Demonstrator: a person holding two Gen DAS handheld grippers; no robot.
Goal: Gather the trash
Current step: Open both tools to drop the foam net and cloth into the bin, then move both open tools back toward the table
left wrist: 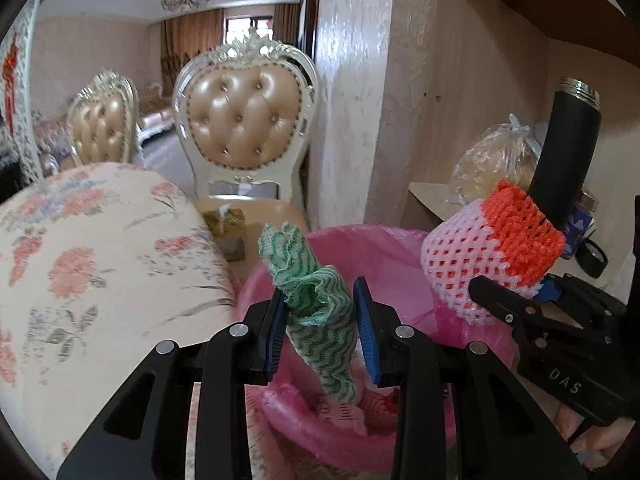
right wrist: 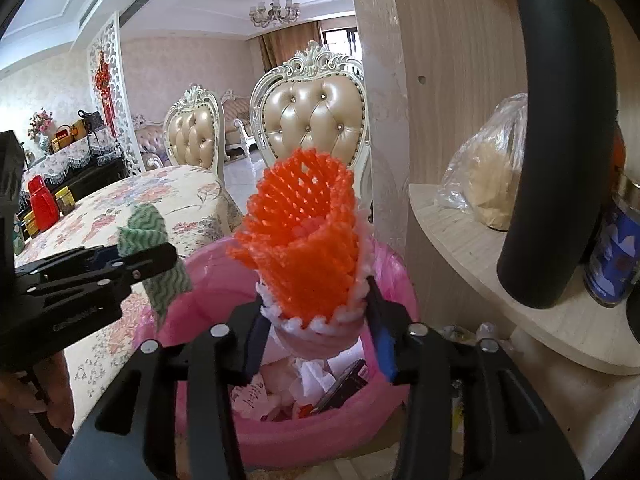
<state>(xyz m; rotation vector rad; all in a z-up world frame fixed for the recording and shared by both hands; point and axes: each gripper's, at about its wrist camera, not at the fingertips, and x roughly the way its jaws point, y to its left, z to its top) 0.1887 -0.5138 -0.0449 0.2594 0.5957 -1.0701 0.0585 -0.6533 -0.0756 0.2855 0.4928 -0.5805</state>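
My left gripper (left wrist: 320, 312) is shut on a green-and-white wavy cloth (left wrist: 316, 300) and holds it over the pink-lined trash bin (left wrist: 392, 248). My right gripper (right wrist: 320, 320) is shut on an orange and white foam fruit net (right wrist: 304, 240), also over the bin (right wrist: 208, 292). The net (left wrist: 496, 240) and right gripper (left wrist: 516, 304) show at the right of the left wrist view. The cloth (right wrist: 156, 236) and left gripper (right wrist: 132, 260) show at the left of the right wrist view. Paper and wrappers (right wrist: 308, 384) lie in the bin.
A table with a floral cloth (left wrist: 92, 264) stands left of the bin. Two cream tufted chairs (left wrist: 244, 120) stand behind. A wooden shelf (right wrist: 520, 280) at right holds a black flask (right wrist: 560, 140), a plastic bag (right wrist: 492, 168) and a blue can (right wrist: 616, 256).
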